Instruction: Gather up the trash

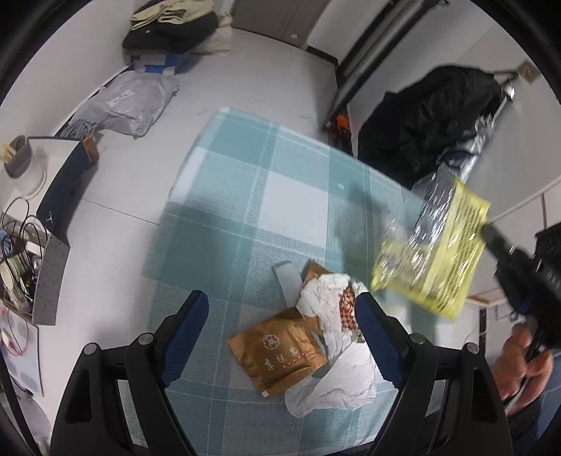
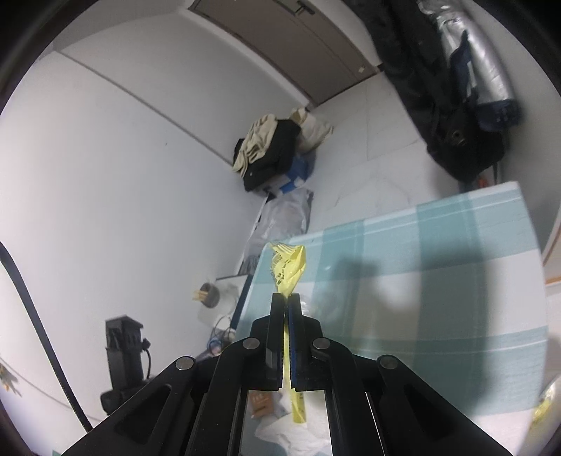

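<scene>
Closest to me, the left claw [image 1: 282, 315] hangs wide over the near end of the table [image 1: 224, 196], its blue-padded fingers [image 1: 186, 326] spread apart with nothing pressed between them. Below and between those fingers lies a small heap of trash on the teal-and-white checked cloth: a gold foil sachet [image 1: 280, 354] with a printed emblem, a crumpled white tissue [image 1: 336, 371] partly lying over a red-patterned scrap, and a second gold sachet [image 1: 315, 272] peeking out just behind the tissue beside a grey strip. Off to the right, the right claw [image 2: 285, 298] is clamped tight on a yellow wrapper [image 1: 434, 252], which in the left wrist view hangs clear of the cloth, blurred, its silvery inner foil catching the light; a hand [image 1: 526, 361] grips that tool's handle at the edge of the frame. In the right wrist view the yellow film runs between the closed fingers and fans out past their tips. Beyond the table, on the pale floor, a grey plastic bag [image 1: 129, 105] slumps near the wall, and farther back a pile of black and cream clothes [image 1: 175, 24] sits on a blue box. A black coat [image 1: 434, 115] hangs on the far right, near a brown door [image 2: 291, 45].
</scene>
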Tool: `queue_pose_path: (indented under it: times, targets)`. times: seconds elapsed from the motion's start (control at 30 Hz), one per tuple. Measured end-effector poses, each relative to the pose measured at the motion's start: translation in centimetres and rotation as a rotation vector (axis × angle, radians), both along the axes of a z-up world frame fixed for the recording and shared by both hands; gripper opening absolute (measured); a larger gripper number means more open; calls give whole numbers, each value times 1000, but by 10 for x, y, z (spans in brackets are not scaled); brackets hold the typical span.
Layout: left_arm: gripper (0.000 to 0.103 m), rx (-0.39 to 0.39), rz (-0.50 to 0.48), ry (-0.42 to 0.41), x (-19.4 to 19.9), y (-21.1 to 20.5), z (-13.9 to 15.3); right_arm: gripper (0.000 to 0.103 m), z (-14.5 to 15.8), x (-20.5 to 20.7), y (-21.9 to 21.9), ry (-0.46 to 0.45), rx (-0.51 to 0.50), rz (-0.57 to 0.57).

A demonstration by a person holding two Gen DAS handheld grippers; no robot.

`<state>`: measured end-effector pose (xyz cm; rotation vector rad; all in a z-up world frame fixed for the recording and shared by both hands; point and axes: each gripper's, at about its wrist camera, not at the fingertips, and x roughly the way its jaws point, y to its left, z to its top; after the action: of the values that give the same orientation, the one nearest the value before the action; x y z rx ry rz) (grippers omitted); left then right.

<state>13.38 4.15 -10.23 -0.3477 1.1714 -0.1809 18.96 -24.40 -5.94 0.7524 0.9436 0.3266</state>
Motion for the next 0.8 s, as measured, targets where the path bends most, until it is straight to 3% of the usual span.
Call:
queue_pose_path:
  times: [0.23,0.5,0.8]
  targets:
    - [83,41,-29,97,-5,-6,-21,2,4,-7,-27,-10,-14,-41]
    - [83,92,-12,175,-5,-11,-37,2,12,-12,-30,-17,-26,-29]
    - [83,258,-82,123,-16,-32,-36,2,12,-9,-22,-32,-58,-2]
